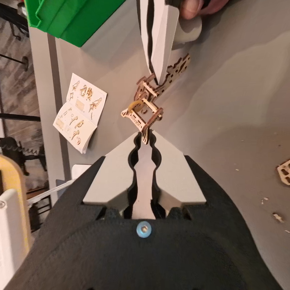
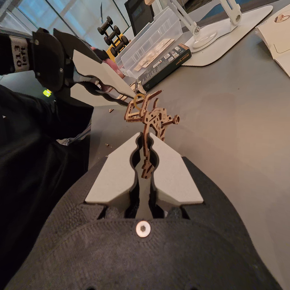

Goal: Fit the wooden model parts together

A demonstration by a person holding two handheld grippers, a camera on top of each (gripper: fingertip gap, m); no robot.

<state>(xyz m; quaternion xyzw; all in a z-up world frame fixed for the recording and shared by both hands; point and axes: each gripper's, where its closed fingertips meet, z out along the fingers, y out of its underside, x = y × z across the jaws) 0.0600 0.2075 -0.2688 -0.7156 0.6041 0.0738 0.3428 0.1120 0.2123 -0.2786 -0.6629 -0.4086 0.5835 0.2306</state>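
Note:
A small wooden model is held in the air between both grippers. Its open frame part (image 1: pixel 141 120) carries a yellow rubber band (image 1: pixel 135 105) and joins a flat cut-out side piece (image 1: pixel 177 69). My left gripper (image 1: pixel 145 134) is shut on a tab at the frame's near end. My right gripper (image 1: pixel 154 78) comes down from the top and is shut on the side piece. In the right wrist view my right gripper (image 2: pixel 145 135) clamps the side piece (image 2: pixel 146 150) edge-on. The frame (image 2: pixel 135 111) sits beyond it, with the left gripper (image 2: pixel 127 104) on its left.
On the grey table lie an open instruction booklet (image 1: pixel 80 113), a green bin (image 1: pixel 67 20), a cut wooden sheet (image 1: pixel 284 174) and wood scraps (image 1: pixel 277 217). Farther off are a clear plastic box (image 2: pixel 150 42), a black carton (image 2: pixel 164 67) and a white stand (image 2: pixel 204 36). Tip to tip, the grippers are about 6 centimeters apart. My right tips are about 30 centimeters from the black carton (image 2: pixel 164 67), my left tips only 25 centimeters.

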